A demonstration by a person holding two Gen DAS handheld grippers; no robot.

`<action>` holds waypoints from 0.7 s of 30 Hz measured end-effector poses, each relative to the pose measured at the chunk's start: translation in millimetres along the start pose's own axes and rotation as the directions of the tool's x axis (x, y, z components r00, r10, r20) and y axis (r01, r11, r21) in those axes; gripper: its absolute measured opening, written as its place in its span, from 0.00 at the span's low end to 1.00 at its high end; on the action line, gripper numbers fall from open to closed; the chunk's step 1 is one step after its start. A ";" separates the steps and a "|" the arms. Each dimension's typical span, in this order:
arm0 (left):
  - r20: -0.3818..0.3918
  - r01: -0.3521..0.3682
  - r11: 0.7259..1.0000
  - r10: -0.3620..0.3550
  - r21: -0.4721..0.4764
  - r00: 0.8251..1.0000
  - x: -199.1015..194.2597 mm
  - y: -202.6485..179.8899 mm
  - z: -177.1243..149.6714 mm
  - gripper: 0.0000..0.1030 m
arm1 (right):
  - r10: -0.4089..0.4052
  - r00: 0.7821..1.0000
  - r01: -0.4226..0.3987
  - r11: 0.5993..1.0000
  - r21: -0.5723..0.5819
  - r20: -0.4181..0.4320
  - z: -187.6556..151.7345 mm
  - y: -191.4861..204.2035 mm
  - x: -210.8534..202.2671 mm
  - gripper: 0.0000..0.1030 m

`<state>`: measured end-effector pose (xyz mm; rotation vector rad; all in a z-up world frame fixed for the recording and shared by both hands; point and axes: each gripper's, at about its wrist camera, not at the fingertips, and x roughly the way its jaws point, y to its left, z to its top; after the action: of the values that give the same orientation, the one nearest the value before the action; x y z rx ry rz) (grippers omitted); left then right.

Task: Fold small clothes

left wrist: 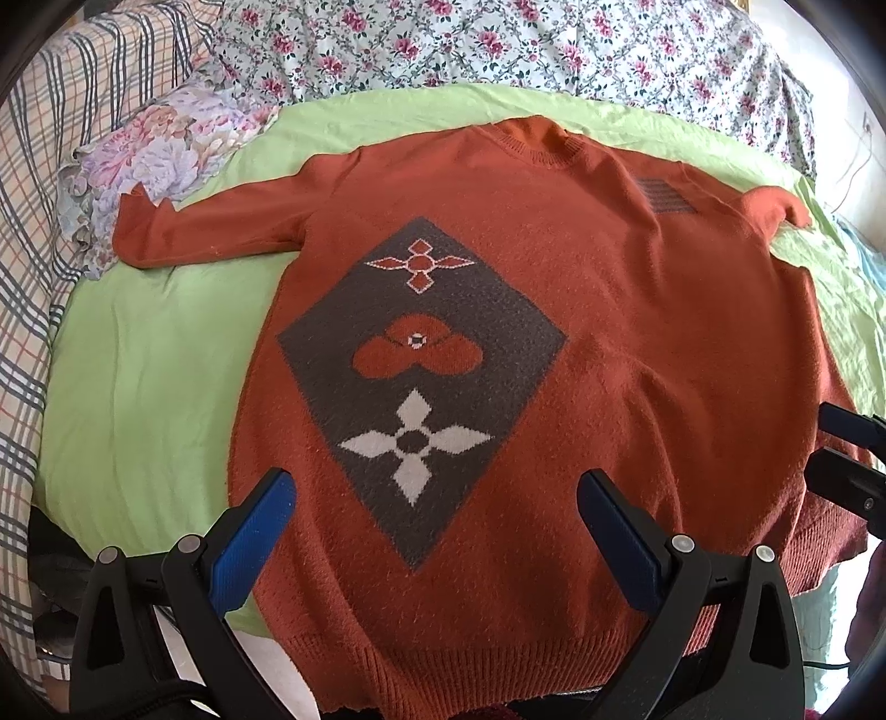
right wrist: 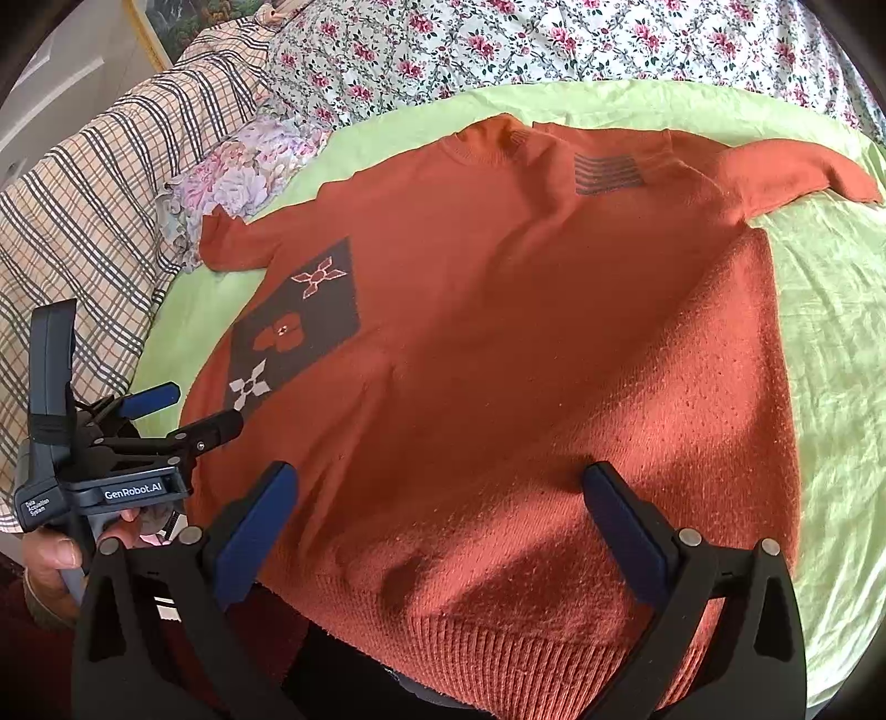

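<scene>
Orange sweater [left wrist: 554,310] flat on green sheet [left wrist: 155,376] over bed; floral quilt [left wrist: 498,39] top of frame. Left hand-held gripper [left wrist: 437,498] and right hand-held gripper [right wrist: 440,493] spread wide, holding nothing.

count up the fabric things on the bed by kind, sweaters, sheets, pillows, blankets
Orange sweater: 1
Green sheet: 1
Pastel floral pillow: 1
Rose-print cover: 1
Plaid blanket: 1
Total: 5
</scene>
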<state>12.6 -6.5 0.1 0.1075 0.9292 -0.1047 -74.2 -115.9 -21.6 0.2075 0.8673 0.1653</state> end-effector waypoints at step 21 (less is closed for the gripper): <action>-0.013 0.015 1.000 -0.015 0.013 1.000 30.9 -5.6 45.9 0.99 | -0.056 0.993 0.037 0.984 0.177 0.108 42.8 -88.3 -24.0 1.00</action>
<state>66.5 -19.8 2.3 0.1134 0.9427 -0.1240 -51.3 -211.6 1.2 0.3569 0.7737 0.0331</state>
